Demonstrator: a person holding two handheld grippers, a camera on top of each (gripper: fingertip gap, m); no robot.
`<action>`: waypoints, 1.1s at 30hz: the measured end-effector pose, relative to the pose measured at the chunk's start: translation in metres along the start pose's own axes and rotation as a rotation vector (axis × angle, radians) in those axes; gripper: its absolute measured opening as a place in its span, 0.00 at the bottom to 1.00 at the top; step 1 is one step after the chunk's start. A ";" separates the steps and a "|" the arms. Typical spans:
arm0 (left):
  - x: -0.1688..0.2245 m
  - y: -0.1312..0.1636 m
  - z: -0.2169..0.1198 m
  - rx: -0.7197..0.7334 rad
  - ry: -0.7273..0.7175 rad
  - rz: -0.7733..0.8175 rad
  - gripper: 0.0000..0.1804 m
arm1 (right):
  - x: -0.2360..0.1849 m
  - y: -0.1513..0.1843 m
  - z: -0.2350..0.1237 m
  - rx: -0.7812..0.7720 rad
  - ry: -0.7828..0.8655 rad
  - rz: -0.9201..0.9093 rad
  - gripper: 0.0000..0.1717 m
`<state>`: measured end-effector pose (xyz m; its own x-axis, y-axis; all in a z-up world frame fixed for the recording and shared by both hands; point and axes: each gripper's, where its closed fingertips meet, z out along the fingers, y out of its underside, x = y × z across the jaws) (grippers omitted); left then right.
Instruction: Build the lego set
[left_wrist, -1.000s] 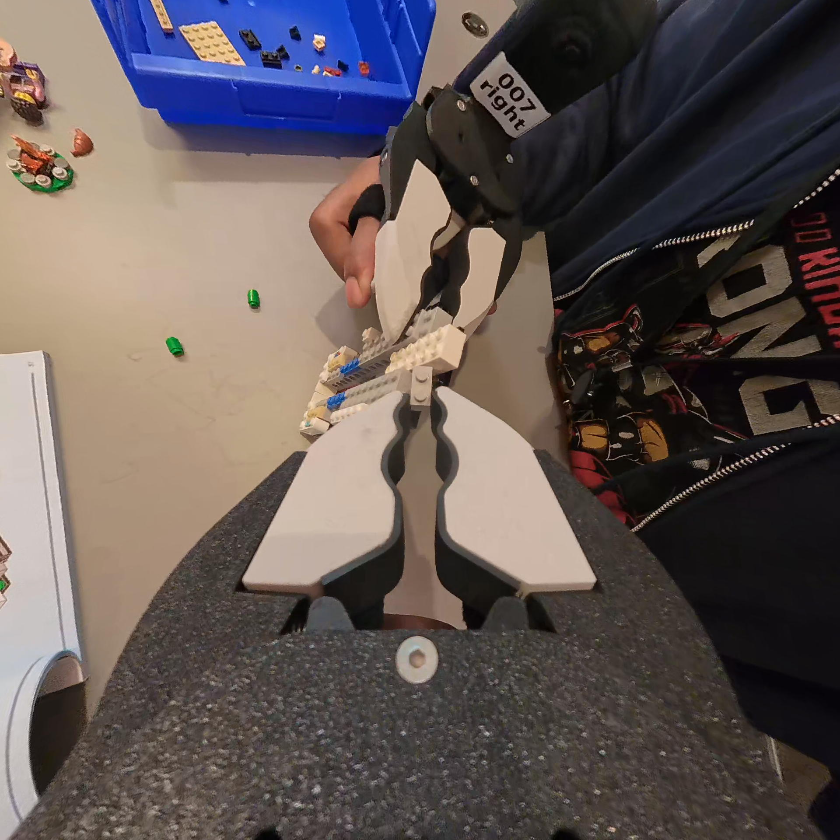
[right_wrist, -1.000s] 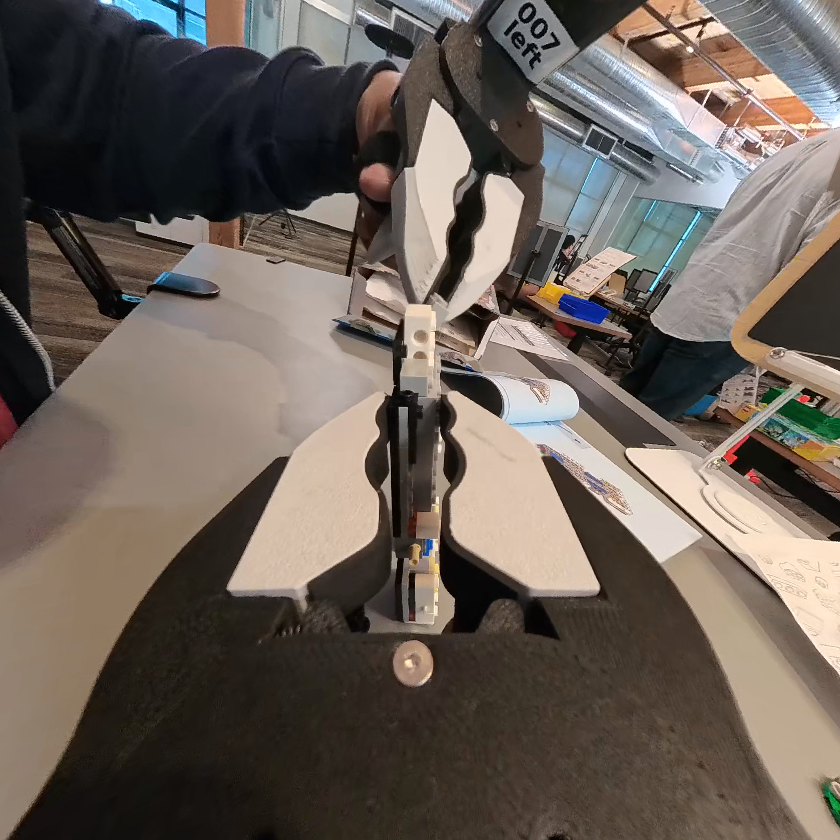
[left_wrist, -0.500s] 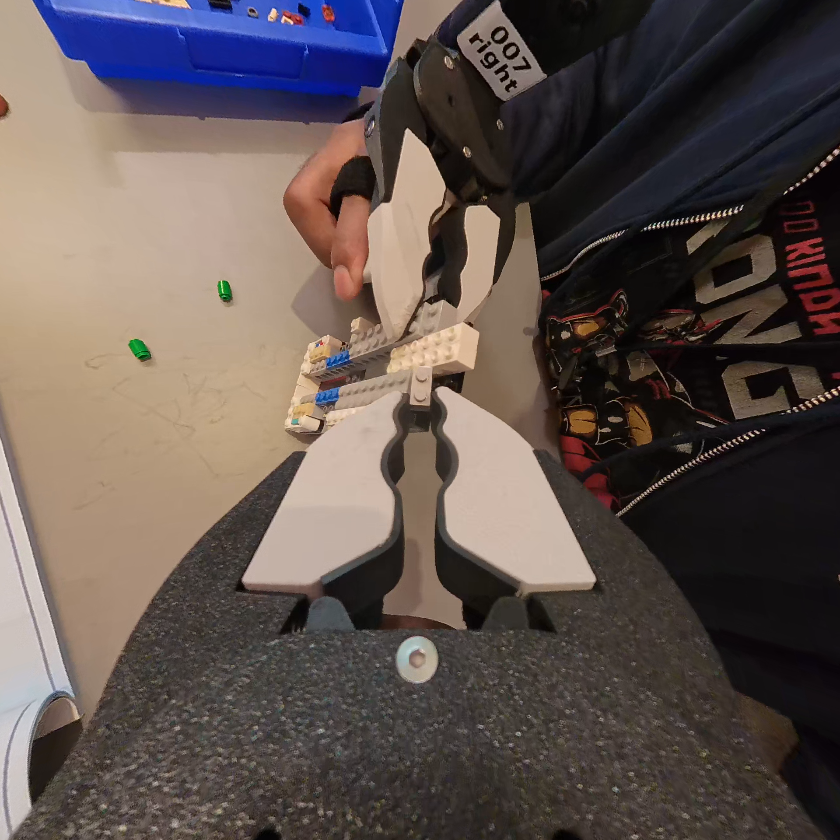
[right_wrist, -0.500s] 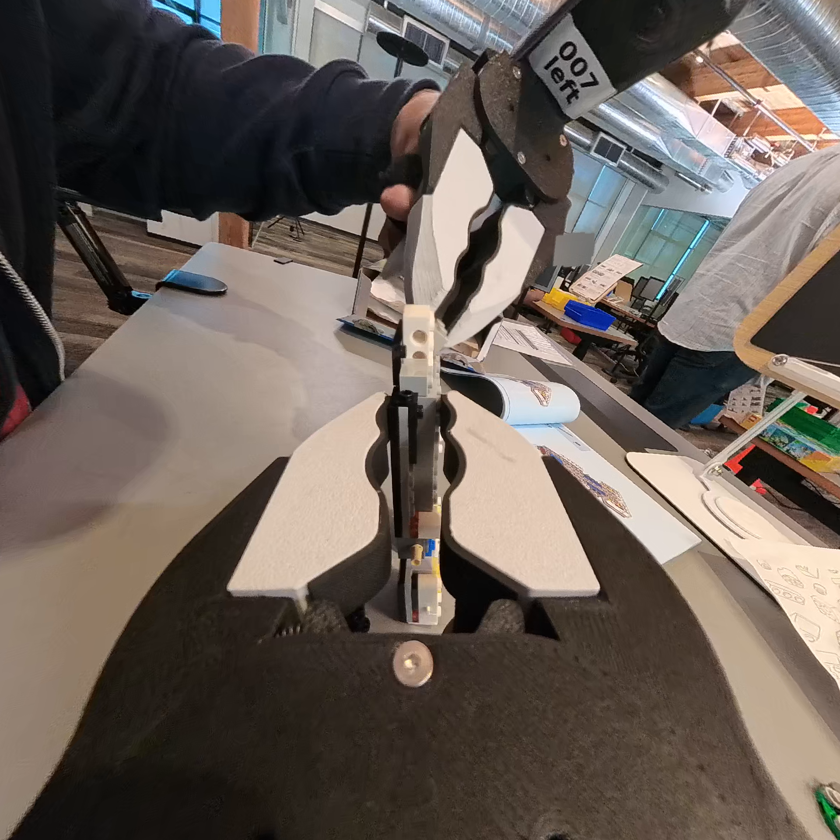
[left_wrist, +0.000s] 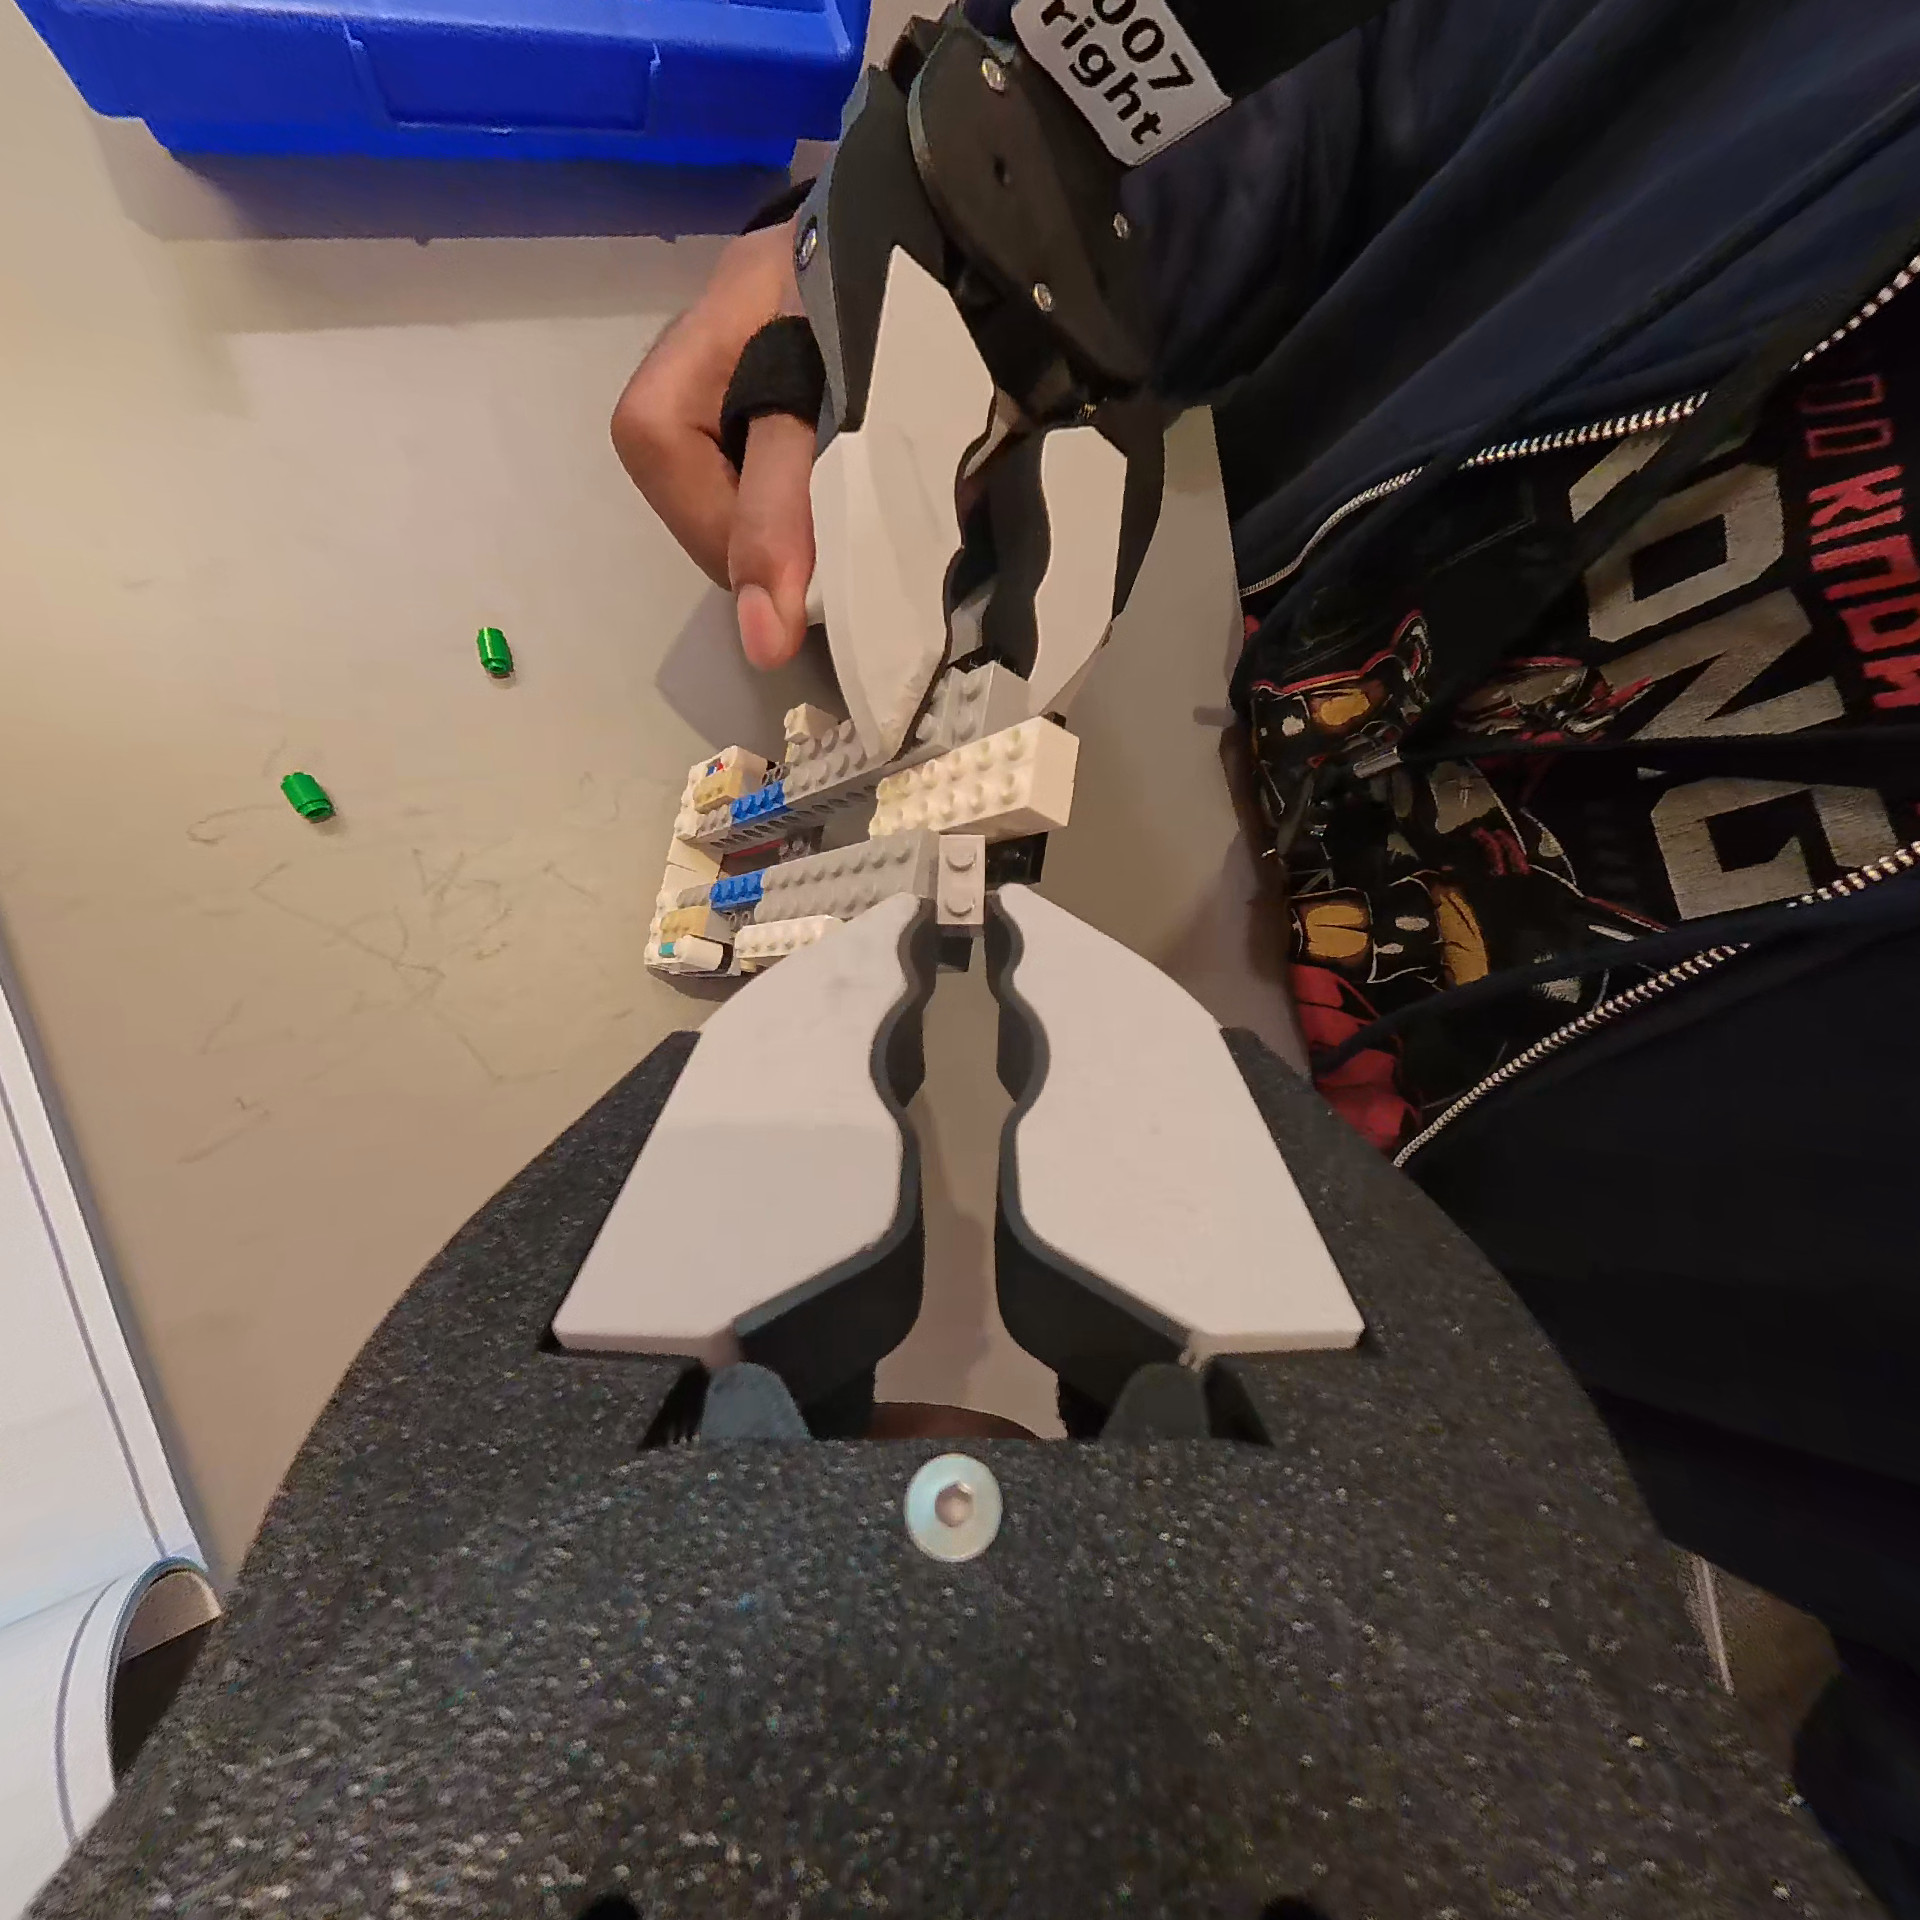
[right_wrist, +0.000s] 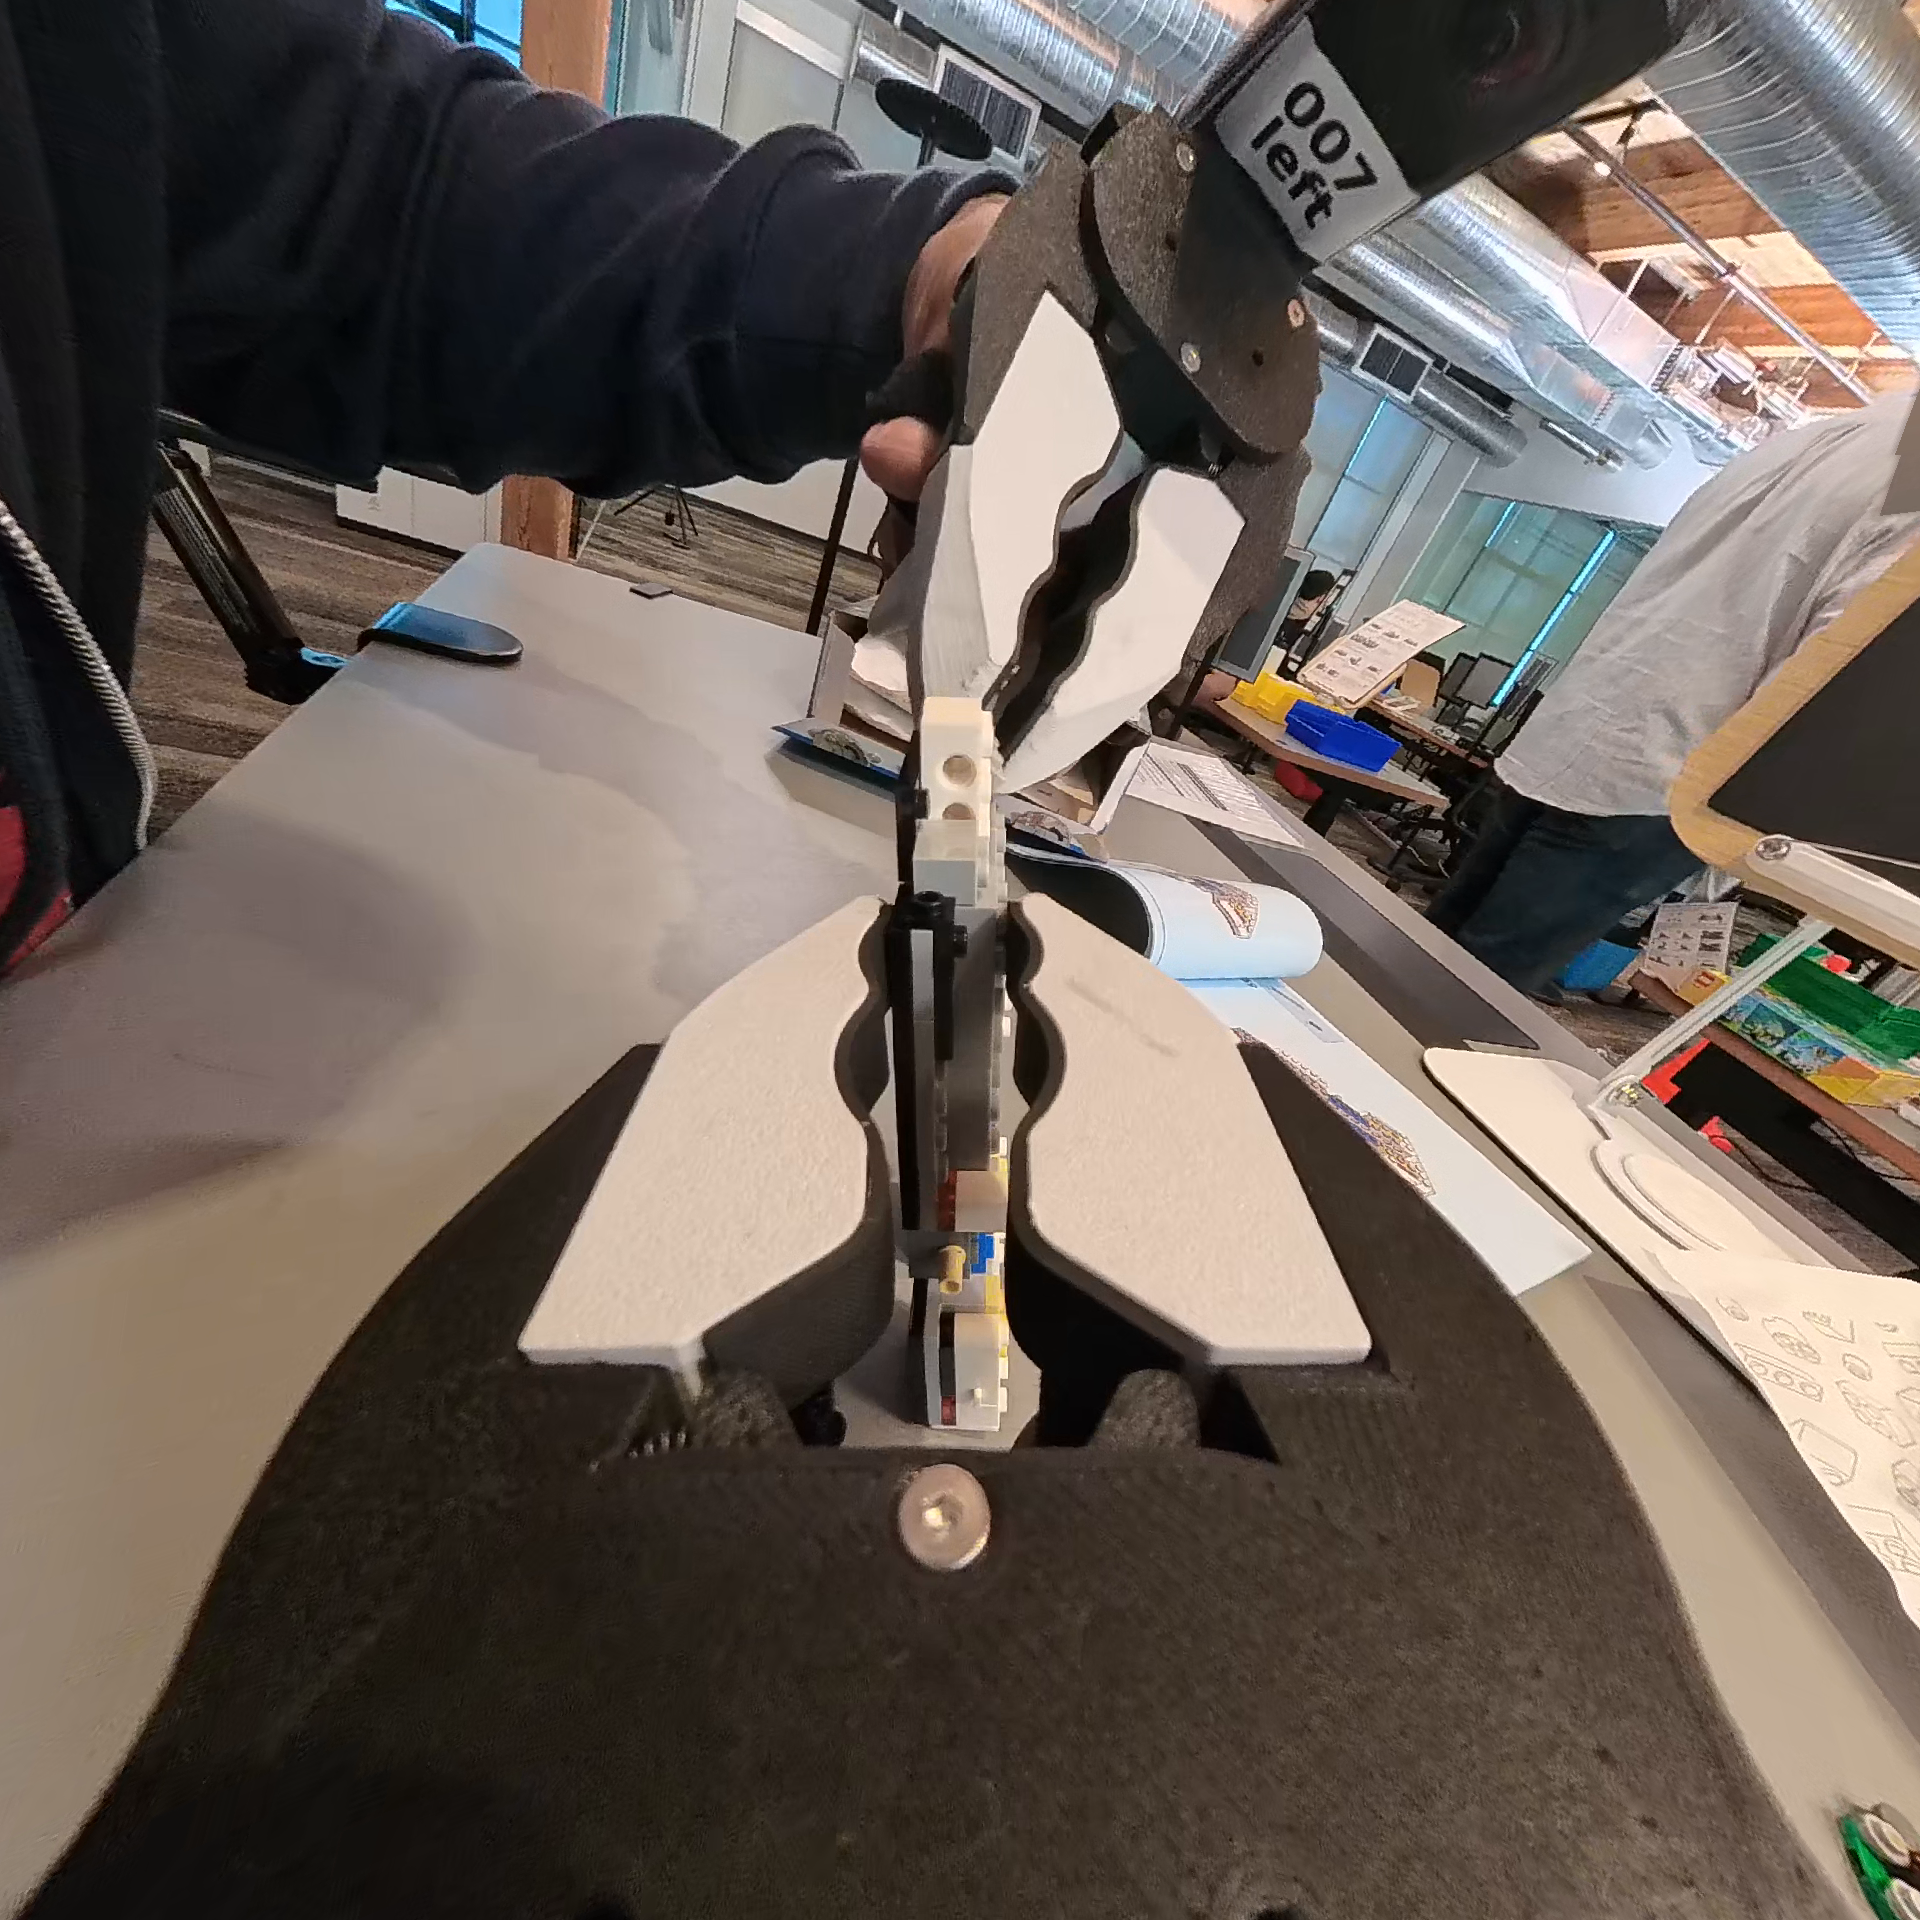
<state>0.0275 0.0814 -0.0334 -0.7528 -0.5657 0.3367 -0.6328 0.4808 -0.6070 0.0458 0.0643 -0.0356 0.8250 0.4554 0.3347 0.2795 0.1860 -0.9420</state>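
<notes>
A: Where is the brick model?
B: Held above the counter, between both grippers. The right gripper has its jaws clenched on the model's flat sides, the model running back deep between them.
A: And the left gripper?
B: Its jaws pinch a small grey brick at the model's near right corner.
A: Which way does the model's length run?
B: In the left wrist view, leftward and slightly near, away from the person's jacket. Two green pegs lie farther left; a blue bin sits far.
</notes>
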 end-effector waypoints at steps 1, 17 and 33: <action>0.000 0.000 0.000 -0.002 -0.001 0.001 0.05 | 0.000 0.000 0.000 0.000 -0.001 0.001 0.11; 0.000 -0.004 0.000 0.040 0.019 -0.029 0.05 | -0.002 -0.002 0.002 0.002 -0.007 -0.010 0.11; 0.000 -0.003 0.001 0.006 0.011 -0.020 0.06 | -0.002 -0.003 0.002 0.003 -0.011 -0.019 0.11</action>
<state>0.0293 0.0793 -0.0317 -0.7420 -0.5680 0.3562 -0.6466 0.4658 -0.6041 0.0418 0.0646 -0.0331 0.8141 0.4610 0.3531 0.2939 0.1974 -0.9352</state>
